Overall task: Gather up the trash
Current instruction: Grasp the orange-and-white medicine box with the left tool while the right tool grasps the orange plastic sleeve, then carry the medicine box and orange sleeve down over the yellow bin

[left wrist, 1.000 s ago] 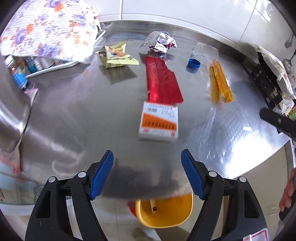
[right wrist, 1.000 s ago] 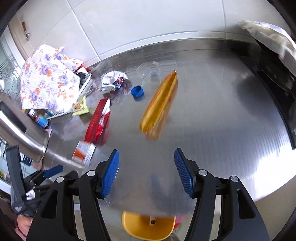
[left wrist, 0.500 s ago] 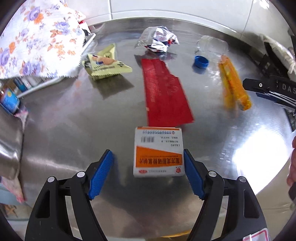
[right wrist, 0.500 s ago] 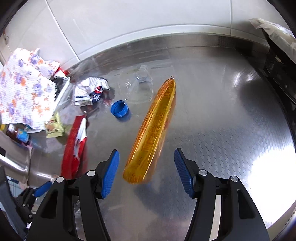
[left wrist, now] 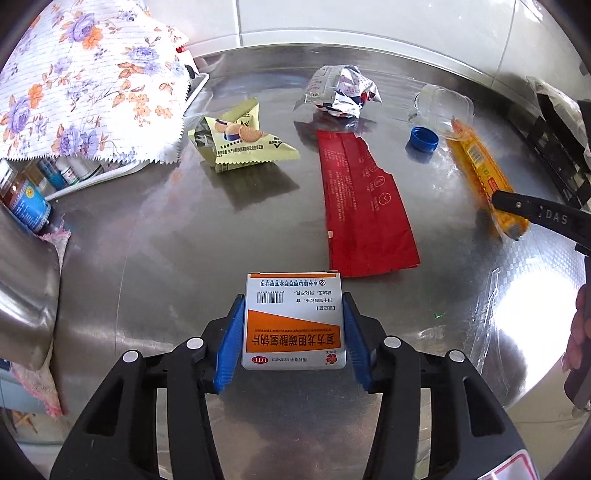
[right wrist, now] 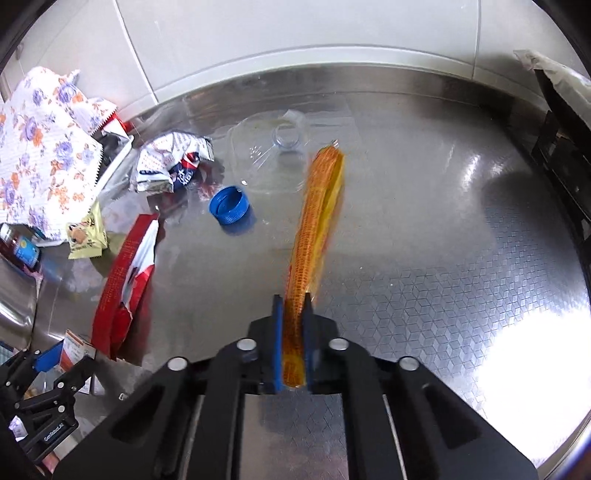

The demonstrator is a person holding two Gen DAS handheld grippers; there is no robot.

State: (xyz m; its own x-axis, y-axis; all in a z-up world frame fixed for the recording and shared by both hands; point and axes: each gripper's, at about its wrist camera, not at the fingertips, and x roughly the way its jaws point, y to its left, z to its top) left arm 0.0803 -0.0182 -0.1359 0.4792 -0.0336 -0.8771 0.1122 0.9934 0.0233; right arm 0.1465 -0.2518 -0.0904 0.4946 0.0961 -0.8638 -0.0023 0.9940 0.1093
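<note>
My left gripper is shut on a white and orange medicine box lying on the steel counter. My right gripper is shut on the near end of a long orange wrapper, also seen in the left wrist view. More trash lies beyond: a red wrapper, a yellow biscuit packet, a crumpled silver wrapper, a blue bottle cap and a crushed clear bottle.
A floral cloth covers a rack with small bottles at the far left. A black rack stands at the right edge. A tiled wall backs the counter. Clear film lies at the right front.
Both grippers moved forward and closed: the left onto the medicine box, the right onto the near end of the orange wrapper.
</note>
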